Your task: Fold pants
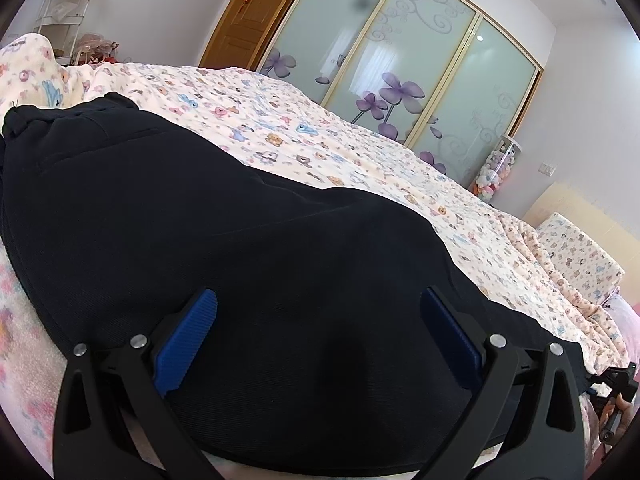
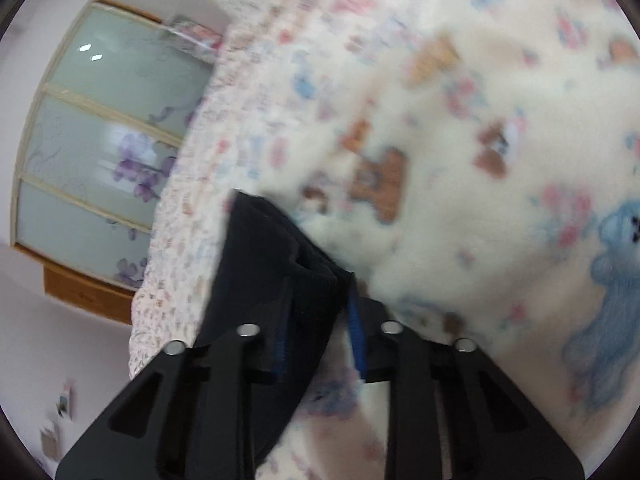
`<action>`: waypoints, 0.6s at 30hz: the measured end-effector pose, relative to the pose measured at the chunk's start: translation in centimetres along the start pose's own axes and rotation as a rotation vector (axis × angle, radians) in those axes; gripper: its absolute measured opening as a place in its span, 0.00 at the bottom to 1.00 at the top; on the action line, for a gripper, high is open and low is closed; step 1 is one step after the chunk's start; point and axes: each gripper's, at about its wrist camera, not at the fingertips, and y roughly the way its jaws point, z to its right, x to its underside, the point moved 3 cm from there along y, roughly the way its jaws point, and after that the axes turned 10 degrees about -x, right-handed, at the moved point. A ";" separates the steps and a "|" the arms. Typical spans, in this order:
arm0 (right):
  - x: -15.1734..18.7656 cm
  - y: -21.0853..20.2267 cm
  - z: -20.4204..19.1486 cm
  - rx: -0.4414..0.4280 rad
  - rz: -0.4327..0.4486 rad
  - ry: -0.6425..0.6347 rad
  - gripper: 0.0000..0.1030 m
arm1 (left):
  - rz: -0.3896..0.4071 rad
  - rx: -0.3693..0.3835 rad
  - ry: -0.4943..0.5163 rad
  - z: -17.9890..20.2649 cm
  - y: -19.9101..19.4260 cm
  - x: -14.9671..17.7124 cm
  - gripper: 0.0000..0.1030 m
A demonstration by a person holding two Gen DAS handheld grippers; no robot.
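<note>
Black pants (image 2: 272, 264): bunched edge pinched by right gripper (image 2: 320, 320), jaws narrow.
Left gripper (image 1: 320, 336): spread wide above pants, gripping nothing.

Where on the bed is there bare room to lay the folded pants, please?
Free: the wide stretch of quilt between the pants and the wardrobe. Crowded: the near edge, where the pants lie under the left gripper.

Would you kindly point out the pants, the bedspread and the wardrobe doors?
pants (image 1: 240, 220), left wrist view, on the broad dark fabric.
bedspread (image 1: 360, 160), left wrist view, on a bare printed patch.
wardrobe doors (image 1: 460, 92), left wrist view, on a frosted glass panel.
</note>
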 end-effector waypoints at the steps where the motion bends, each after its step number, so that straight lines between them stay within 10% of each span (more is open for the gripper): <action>1: 0.1 -0.3 -1.4 -0.018 0.012 -0.053 0.16 | 0.001 0.002 -0.001 0.0 0.0 0.0 0.98; 10: 6.9 2.2 -18.5 -0.314 -0.122 -0.395 0.13 | 0.004 0.013 -0.008 -0.1 -0.1 -0.1 0.98; 18: 23.4 10.3 -28.9 -0.532 -0.529 -0.520 0.13 | 0.005 0.020 -0.012 -0.3 0.0 -0.2 0.98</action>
